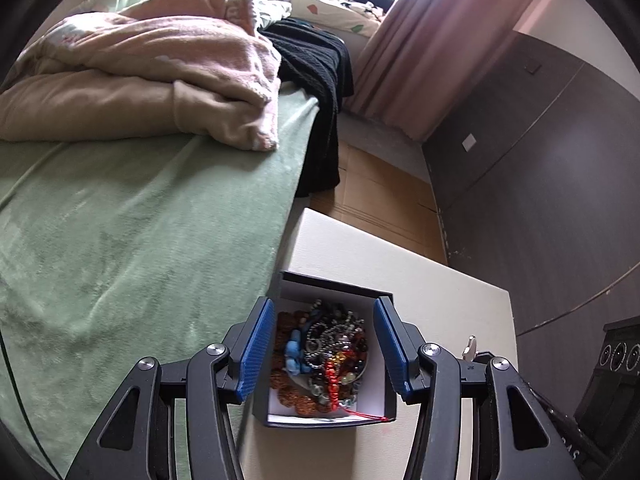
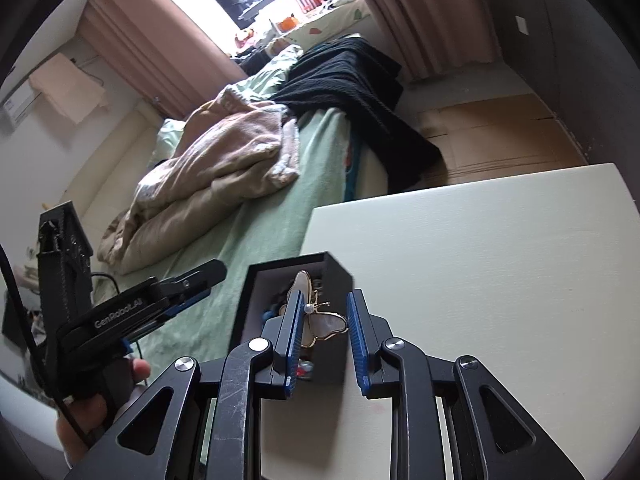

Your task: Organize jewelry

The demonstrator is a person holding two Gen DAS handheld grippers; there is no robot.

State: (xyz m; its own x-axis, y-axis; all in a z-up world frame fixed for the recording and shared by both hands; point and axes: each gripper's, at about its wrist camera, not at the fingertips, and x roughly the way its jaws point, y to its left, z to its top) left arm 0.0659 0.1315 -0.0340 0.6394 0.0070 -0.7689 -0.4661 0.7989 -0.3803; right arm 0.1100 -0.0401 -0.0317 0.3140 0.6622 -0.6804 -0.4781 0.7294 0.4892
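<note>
A butterfly brooch [image 2: 320,326] is pinched by the right gripper [image 2: 322,344] above the jewelry box [image 1: 328,356] at the table's [image 2: 500,280] left edge. The left gripper [image 1: 324,350] is spread, nothing between. Probably the brooch must be lowered into the box and released.

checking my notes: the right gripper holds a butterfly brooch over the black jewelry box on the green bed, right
Not quite. The black jewelry box sits on the white table beside the green bed, not on it. The right gripper does hold the butterfly brooch over it; the right wrist view shows this.
</note>
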